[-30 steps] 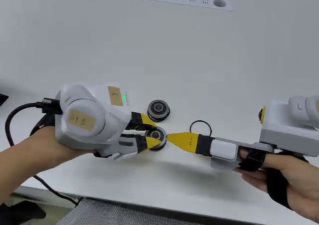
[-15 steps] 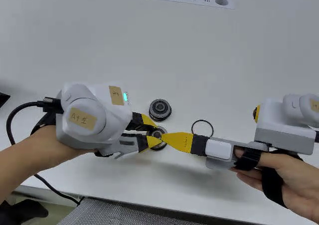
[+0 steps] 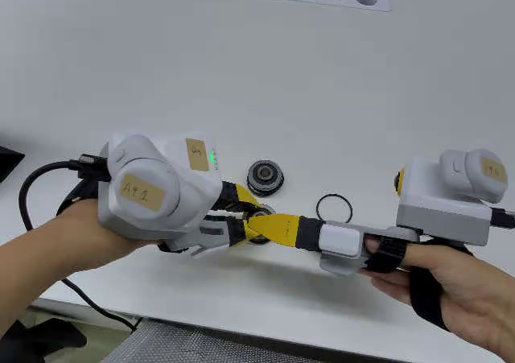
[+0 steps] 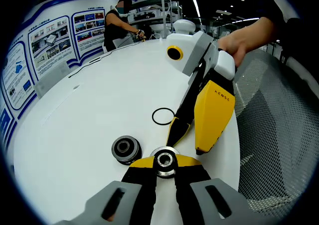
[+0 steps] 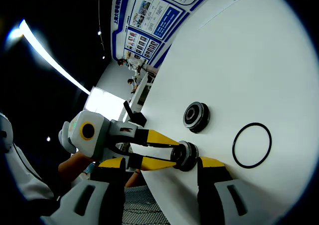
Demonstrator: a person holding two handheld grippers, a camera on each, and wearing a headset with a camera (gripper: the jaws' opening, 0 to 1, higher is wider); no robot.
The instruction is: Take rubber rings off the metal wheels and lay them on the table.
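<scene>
Table: white (image 3: 241, 73), pale wall behind.
Left gripper (image 3: 245, 216): clamped on a metal wheel (image 4: 165, 162) just above the table.
Right gripper (image 3: 265, 228): jaws apart, straddling that wheel.
Second wheel (image 3: 265, 175): on the table, just beyond.
Loose ring (image 3: 334, 208): flat on the table, nearby.

The left gripper (image 3: 249, 220) clamps a metal wheel (image 3: 257, 212), the right gripper (image 3: 261, 228) tips at it; a rubber ring (image 3: 334, 208) lies nearby

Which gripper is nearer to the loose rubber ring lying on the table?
Right. The right gripper lies close beside the rubber ring, tongs open at the wheel; the left gripper clamps that wheel, farther off.
</scene>
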